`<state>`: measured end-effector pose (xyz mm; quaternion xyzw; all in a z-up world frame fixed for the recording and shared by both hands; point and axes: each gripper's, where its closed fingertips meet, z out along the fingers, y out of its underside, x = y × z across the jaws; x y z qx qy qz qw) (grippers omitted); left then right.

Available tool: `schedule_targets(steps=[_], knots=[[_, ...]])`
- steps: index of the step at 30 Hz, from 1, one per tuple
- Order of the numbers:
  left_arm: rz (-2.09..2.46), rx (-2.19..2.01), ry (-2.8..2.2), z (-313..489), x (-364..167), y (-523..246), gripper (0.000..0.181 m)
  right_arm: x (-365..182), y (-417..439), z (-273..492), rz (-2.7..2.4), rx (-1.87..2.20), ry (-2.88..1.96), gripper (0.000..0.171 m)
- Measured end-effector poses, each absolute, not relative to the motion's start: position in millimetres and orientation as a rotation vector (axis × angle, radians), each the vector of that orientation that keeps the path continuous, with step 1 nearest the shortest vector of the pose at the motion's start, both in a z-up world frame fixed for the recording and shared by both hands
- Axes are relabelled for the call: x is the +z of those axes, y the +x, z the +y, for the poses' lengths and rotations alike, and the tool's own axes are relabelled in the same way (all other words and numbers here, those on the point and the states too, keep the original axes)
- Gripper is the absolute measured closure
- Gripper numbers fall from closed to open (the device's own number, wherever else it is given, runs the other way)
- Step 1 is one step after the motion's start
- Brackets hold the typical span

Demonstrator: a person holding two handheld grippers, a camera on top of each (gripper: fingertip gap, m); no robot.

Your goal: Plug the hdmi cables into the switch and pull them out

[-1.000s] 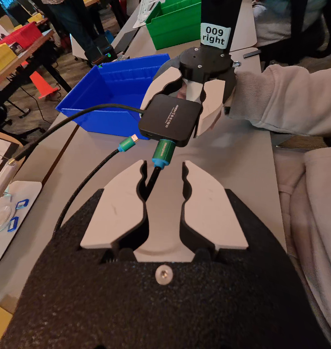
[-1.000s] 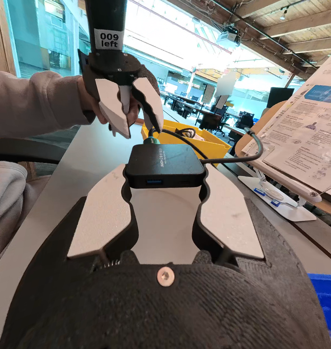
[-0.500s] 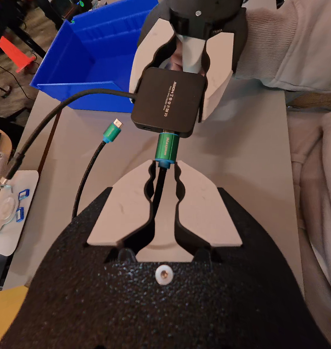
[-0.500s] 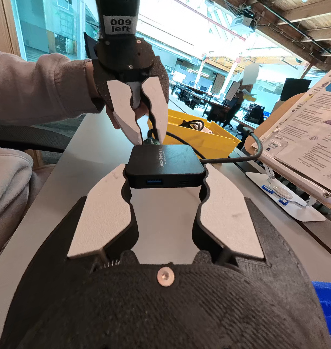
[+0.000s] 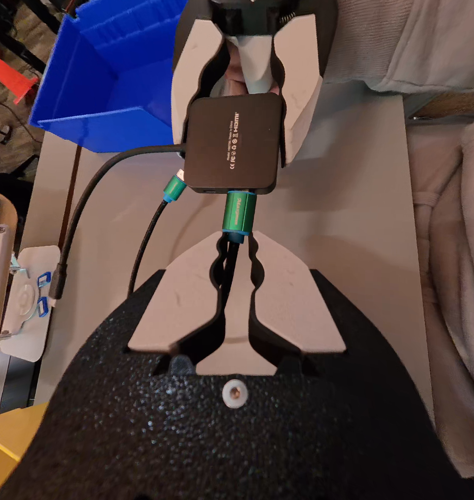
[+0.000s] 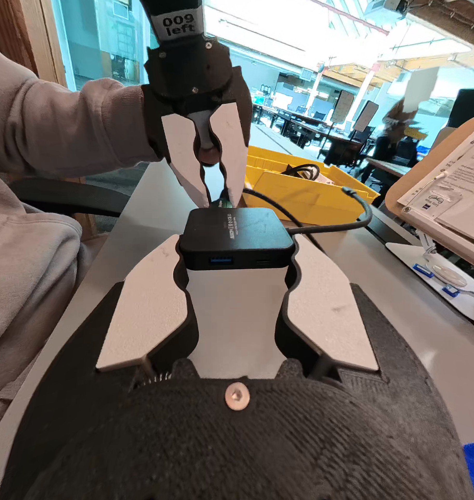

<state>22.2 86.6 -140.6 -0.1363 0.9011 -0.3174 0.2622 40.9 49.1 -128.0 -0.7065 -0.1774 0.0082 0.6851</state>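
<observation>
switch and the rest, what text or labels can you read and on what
I do not copy writing out; these bear it.
Switch: pale print and marks on top.
Green plug: small print along the shell, blurred.
Left hand-held gripper: white sticker on its handle.
Papers, far right: print too small to read.

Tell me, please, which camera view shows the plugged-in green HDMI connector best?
The left wrist view: the green HDMI connector shows full length, seated in the switch. The right wrist view shows only a sliver behind the switch.
</observation>
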Motion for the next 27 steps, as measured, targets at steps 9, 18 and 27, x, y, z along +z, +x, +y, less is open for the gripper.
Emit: schedule_targets(steps=[9,18,27], knots=[[2.329,-0.842,-0.460,77.7,-122.8,22.1,0.167,-113.5,42.8,41.8,-0.419,-0.037,-1.498,0.098],[2.433,-1.020,-0.381,62.6,-109.9,9.9,0.164,-100.6,32.7,28.4,-0.453,0.045,-1.396,0.099],[2.475,-1.009,-0.430,65.3,-123.3,11.7,0.151,-109.8,35.4,32.2,-0.468,0.008,-1.444,0.099]])
